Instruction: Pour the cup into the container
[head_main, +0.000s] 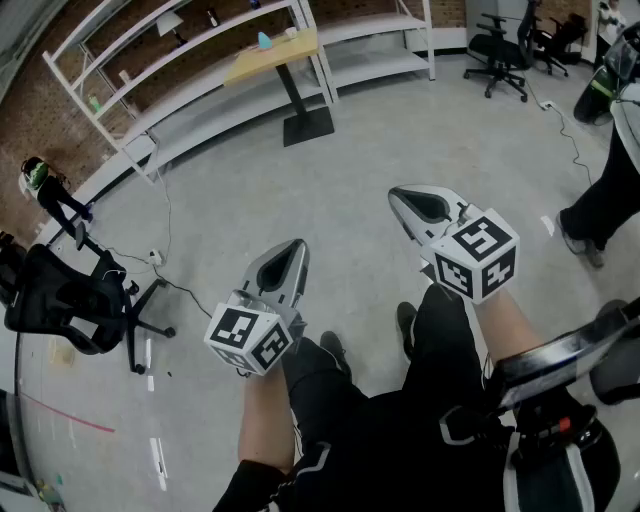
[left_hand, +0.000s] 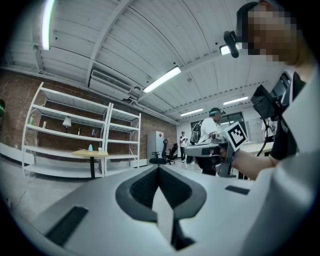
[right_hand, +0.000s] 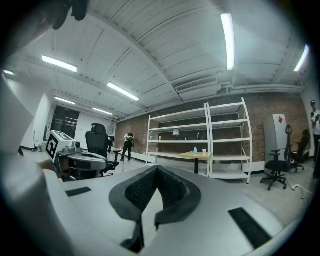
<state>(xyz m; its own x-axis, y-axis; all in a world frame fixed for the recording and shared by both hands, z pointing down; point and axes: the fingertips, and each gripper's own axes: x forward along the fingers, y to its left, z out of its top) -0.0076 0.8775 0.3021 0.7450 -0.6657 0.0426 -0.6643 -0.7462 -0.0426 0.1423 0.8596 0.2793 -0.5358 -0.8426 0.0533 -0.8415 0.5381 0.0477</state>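
Observation:
Far off, a small wooden table (head_main: 272, 55) stands before the shelves; on it are a light blue container (head_main: 264, 40) and a white cup (head_main: 290, 32). Both show again, tiny, in the left gripper view as the container (left_hand: 90, 147) and the cup (left_hand: 99, 149), and in the right gripper view as the container (right_hand: 195, 149) and the cup (right_hand: 204, 150). My left gripper (head_main: 297, 246) and right gripper (head_main: 396, 194) hang over bare floor, well short of the table. Each is shut with nothing in it, as the left gripper (left_hand: 159, 168) and the right gripper (right_hand: 157, 169) show.
White shelving (head_main: 180, 60) lines the brick wall behind the table. A black office chair (head_main: 60, 300) stands at the left, with a cable (head_main: 165, 270) across the floor beside it. More chairs (head_main: 500, 50) stand at the far right, and a person's leg (head_main: 600, 215) is at the right edge.

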